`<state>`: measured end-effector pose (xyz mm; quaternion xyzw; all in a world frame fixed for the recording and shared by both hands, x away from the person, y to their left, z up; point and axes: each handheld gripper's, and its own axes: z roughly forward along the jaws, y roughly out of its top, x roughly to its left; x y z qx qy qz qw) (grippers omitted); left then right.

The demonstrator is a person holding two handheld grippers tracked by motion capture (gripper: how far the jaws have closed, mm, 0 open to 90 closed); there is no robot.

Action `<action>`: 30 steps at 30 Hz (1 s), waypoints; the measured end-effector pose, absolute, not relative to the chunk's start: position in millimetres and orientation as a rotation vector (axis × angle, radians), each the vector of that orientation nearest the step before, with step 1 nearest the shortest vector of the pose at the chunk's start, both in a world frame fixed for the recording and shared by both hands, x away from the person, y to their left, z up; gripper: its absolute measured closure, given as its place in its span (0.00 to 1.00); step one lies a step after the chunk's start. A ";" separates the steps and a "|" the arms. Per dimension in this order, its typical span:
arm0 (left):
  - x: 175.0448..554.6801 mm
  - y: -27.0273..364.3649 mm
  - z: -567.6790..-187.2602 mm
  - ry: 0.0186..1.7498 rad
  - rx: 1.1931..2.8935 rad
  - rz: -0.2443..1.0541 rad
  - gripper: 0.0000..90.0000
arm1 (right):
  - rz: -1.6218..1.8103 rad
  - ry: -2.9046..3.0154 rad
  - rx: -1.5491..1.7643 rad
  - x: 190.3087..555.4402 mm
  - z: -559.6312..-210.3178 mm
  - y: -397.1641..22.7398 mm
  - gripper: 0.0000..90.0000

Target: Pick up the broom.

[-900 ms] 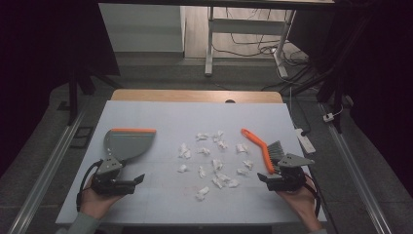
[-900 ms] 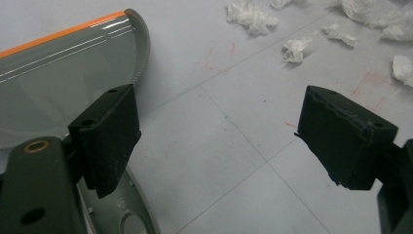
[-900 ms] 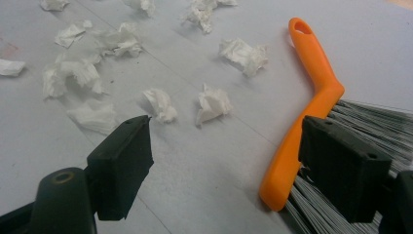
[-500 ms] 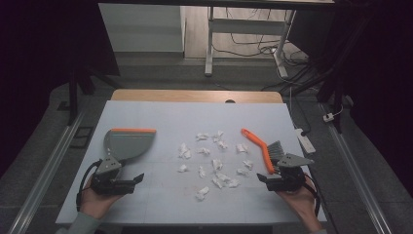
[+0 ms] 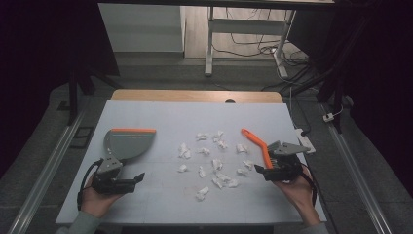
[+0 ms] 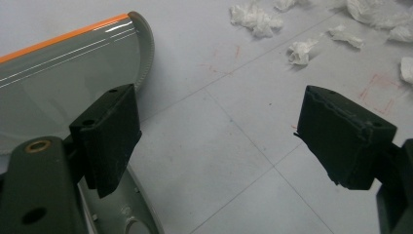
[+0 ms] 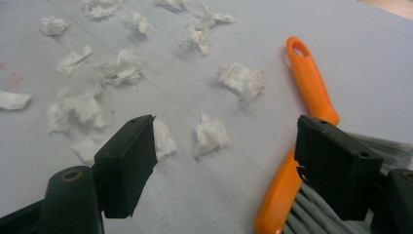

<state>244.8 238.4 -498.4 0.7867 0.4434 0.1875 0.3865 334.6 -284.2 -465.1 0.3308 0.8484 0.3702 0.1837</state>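
Orange-handled grey brush (image 5: pixel 257 145) lies just right of the scattered white paper scraps (image 5: pixel 214 163), the grey orange-edged dustpan (image 5: pixel 127 143) well left of them. Nothing has shifted lately: left gripper (image 5: pixel 127 180) and right gripper (image 5: pixel 265 169) hover with jaws apart, so sweeping seems not yet begun.

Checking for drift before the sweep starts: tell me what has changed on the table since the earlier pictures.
Nothing has visibly changed. The left gripper and right gripper sit open in the same spots, holding nothing. The dustpan, the brush and the scattered paper scraps lie where they were.
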 end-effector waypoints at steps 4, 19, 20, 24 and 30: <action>245.5 237.7 -499.1 1.126 2.007 0.479 0.19 | 1.005 2.407 0.961 342.9 -459.3 -280.0 0.26; 247.2 235.2 -501.3 1.121 2.019 0.485 0.19 | 0.842 2.469 1.076 390.9 -446.0 -270.3 0.26; 247.4 234.9 -501.5 1.120 2.021 0.486 0.19 | 0.842 2.469 1.076 390.9 -446.0 -270.3 0.26; 247.8 234.0 -502.0 1.115 2.026 0.485 0.19 | 0.800 2.481 1.104 410.2 -441.2 -267.2 0.26; 247.1 233.5 -502.3 1.112 2.026 0.489 0.19 | 0.698 2.510 1.132 440.9 -449.5 -263.6 0.26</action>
